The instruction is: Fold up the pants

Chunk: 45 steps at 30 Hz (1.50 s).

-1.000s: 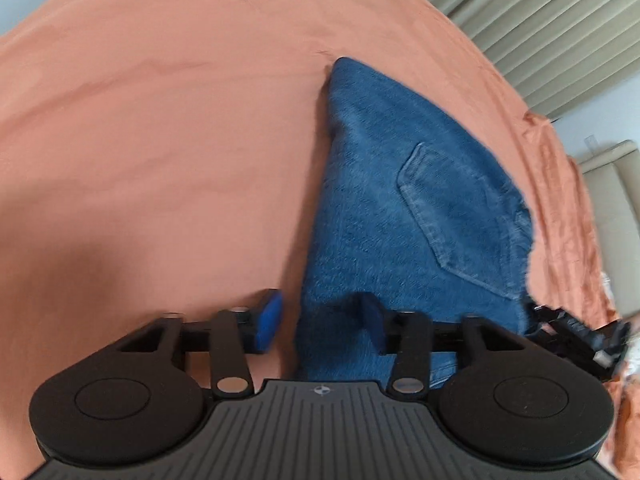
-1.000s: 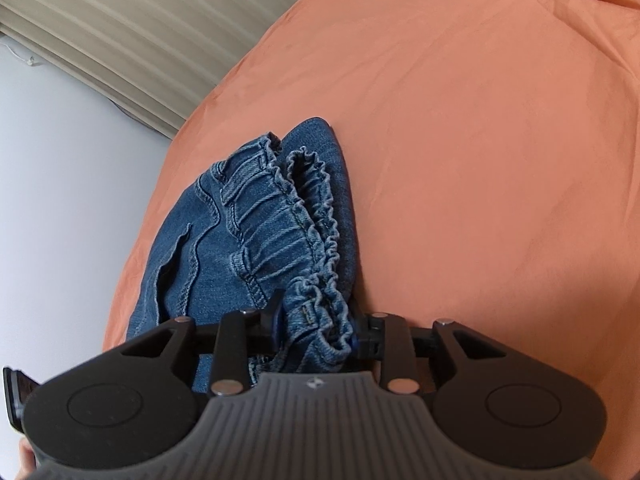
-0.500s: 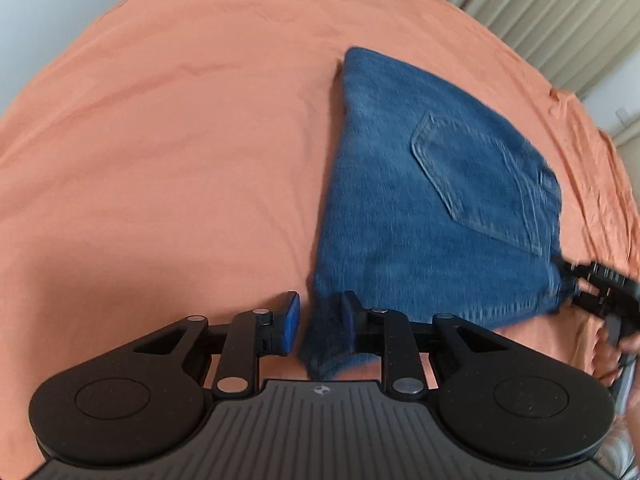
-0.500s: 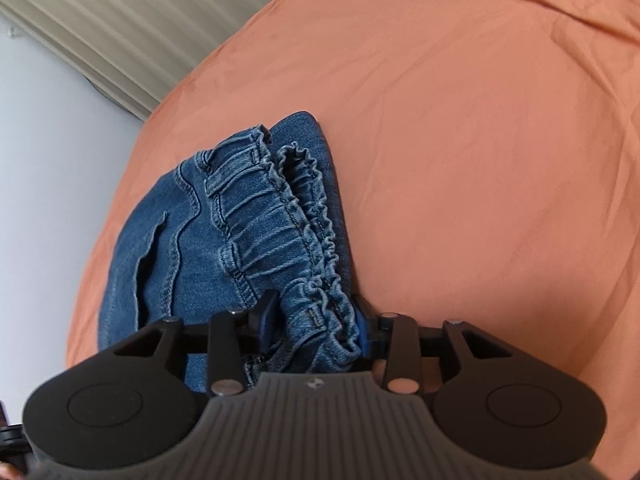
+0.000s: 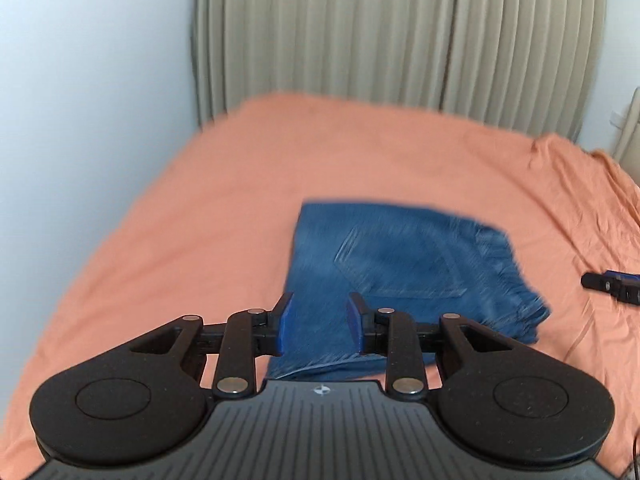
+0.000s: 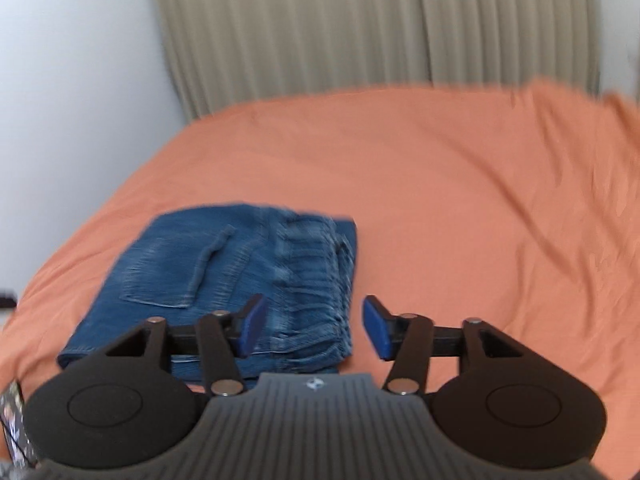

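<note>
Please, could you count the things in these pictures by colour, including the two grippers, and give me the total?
Blue: 1, the folded jeans.
Orange: 1, the bed sheet.
Beige: 1, the curtain.
Black with blue pads: 2, the left gripper and the right gripper, both open and holding nothing.
Total: 5

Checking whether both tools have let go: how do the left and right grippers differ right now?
The left gripper has a narrower gap between its blue pads; the right gripper is spread wider. The left frames plain denim of the folded blue jeans; the right frames the gathered elastic waistband and the orange bedsheet. Both are open, with nothing pinched between their pads.
</note>
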Each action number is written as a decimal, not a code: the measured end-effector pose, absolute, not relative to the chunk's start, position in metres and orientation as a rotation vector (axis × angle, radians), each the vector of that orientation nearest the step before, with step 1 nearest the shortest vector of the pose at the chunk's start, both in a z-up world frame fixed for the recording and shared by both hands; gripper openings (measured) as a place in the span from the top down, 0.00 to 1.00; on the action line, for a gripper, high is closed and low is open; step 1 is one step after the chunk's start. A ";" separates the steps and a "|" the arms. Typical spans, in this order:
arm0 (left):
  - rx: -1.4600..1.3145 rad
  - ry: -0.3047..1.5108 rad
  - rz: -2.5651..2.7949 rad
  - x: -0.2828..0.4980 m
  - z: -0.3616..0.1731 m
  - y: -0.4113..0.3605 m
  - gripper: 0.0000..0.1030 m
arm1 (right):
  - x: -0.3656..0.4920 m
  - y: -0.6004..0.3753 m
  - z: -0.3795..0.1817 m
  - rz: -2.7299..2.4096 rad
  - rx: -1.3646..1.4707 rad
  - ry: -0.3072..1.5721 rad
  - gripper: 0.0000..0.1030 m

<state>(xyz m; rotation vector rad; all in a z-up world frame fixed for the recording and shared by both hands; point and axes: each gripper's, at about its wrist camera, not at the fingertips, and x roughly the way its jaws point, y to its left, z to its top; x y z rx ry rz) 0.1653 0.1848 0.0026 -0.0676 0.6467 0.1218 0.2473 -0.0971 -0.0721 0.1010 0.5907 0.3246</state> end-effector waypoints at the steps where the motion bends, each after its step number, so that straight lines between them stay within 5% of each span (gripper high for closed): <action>1: -0.050 0.625 0.133 0.156 0.010 0.173 0.53 | 0.233 -0.094 -0.063 0.337 0.078 0.560 0.40; 9: 0.073 0.498 0.223 0.102 0.034 0.103 0.10 | 0.135 -0.082 -0.021 0.385 -0.014 0.410 0.25; 20: 0.050 0.602 0.244 0.074 -0.007 0.059 0.10 | 0.064 -0.075 -0.052 0.367 -0.009 0.421 0.23; 45: 0.035 0.656 0.252 0.062 -0.021 0.056 0.10 | 0.056 -0.081 -0.073 0.343 0.001 0.450 0.22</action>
